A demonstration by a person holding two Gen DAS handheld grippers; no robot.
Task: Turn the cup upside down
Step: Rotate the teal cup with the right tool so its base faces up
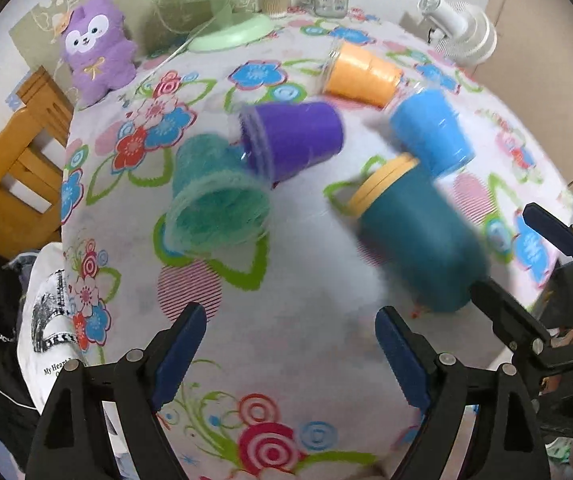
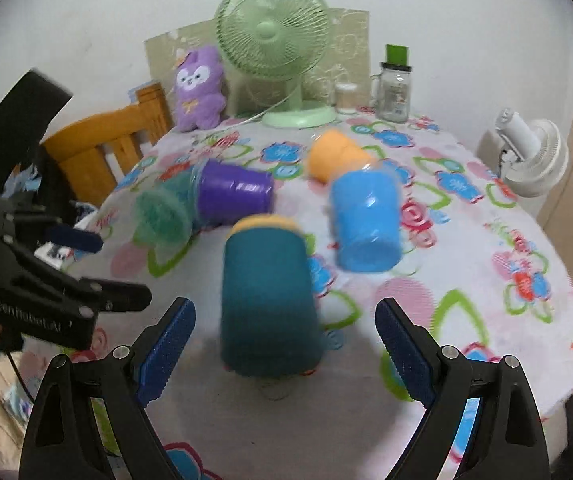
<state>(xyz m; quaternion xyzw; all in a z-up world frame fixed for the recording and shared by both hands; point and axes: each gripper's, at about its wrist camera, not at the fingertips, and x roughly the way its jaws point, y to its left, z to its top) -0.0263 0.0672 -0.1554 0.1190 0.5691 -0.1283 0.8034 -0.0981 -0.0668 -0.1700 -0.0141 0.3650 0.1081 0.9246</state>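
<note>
My right gripper, jaws spread and empty, faces the dark teal plastic cup with a yellow rim lying on the floral tablecloth; my left gripper is equally released. The cup looks light, stiff and slick, so I judge mid-wall the best hold.

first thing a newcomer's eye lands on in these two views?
Probably the bright cups scattered on the floral tablecloth: the dark teal cup with a yellow rim sits nearest, straight ahead of the open right gripper. Behind it lie the purple cup, blue cup and orange cup; a green fan stands at the back.
</note>
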